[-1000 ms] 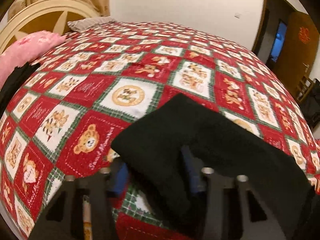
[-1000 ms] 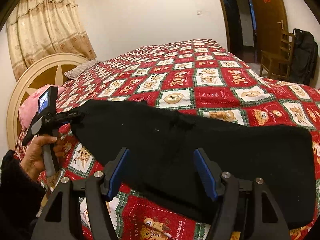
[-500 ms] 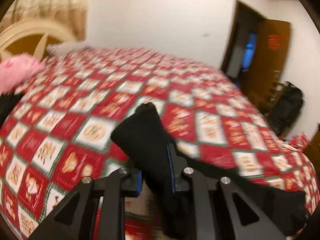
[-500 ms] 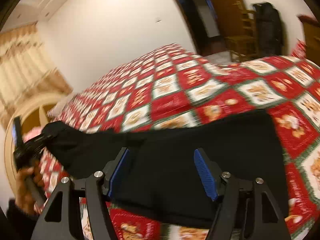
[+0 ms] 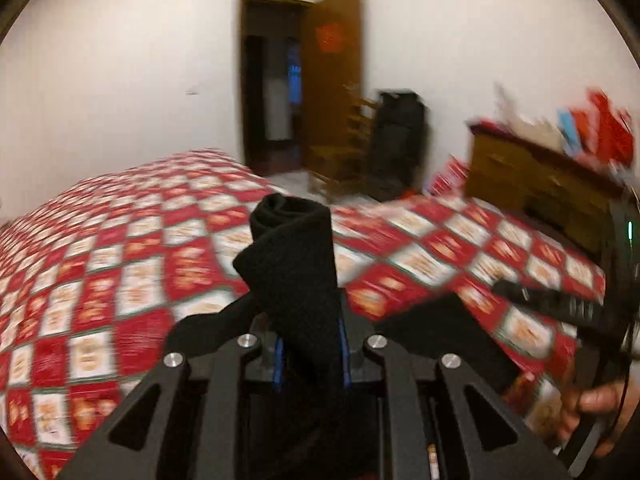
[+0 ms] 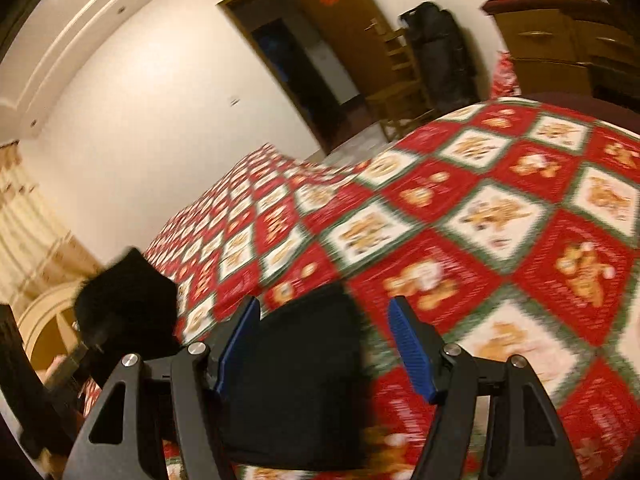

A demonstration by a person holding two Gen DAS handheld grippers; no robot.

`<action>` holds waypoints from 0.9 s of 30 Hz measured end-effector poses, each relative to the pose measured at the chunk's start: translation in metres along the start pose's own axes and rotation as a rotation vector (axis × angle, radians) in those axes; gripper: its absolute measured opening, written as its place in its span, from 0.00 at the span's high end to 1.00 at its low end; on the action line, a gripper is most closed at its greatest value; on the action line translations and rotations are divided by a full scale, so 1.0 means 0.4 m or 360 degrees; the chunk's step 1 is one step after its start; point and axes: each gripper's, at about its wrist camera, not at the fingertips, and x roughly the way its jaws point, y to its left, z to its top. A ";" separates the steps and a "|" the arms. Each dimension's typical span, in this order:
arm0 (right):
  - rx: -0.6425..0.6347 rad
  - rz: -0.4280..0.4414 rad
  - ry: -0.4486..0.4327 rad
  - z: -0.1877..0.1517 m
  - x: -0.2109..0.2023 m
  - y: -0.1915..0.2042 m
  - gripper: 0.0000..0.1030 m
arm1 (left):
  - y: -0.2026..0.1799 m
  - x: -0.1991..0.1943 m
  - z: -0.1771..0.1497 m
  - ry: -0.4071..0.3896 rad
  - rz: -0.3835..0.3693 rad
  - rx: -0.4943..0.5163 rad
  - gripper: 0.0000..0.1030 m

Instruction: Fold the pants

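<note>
So the black knit fabric pants [image 5: 296, 264] are partly off the bed right now. One end is bunched into a thick roll sticking up out of the left tool [image 5: 310, 350], which is clenched on it, blue pads pressed into the cloth on both sides. The rest trails down to the right, and in the right wrist view a flat folded slab of the same black cloth [image 6: 296, 380] lies on the red, white and green bear-patterned quilt [image 6: 500, 216], near the camera.

The right tool [image 6: 324, 350] is released: its blue ribbed pads stand wide, with the cloth lying between them but not pinched as far as I can see.

What I'd worry about:

- The left grip is on a wad, not a clean edge. If that gets carried over as is, the fold probably comes out lumpy or twisted, with layers out of line.
- With the right tool not holding anything, nothing pins the flat part. A pull from the left could drag the whole slab across the quilt and undo it.
- Both views are badly smeared, so it looks fast. A quick swing could let a layer slip out of the wad.
- The right hand [image 5: 592, 404] is just beside the trailing cloth on the right, so snagging seems possible.
</note>
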 end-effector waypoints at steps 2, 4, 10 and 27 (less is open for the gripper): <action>0.0020 -0.0025 -0.0011 0.000 -0.012 -0.023 0.34 | -0.055 0.026 -0.015 0.0016 -0.0050 0.0099 0.80; 0.0036 -0.0036 -0.0005 -0.004 -0.016 -0.037 0.34 | -0.116 0.059 -0.040 0.0025 -0.0027 0.0248 0.80; 0.0049 -0.0025 0.0016 -0.014 -0.016 -0.049 0.34 | -0.177 0.110 -0.081 0.0115 -0.0115 0.0353 0.79; -0.0160 0.0254 0.0199 -0.026 0.027 0.084 0.34 | 0.048 -0.010 -0.039 0.0108 -0.0022 0.0072 0.10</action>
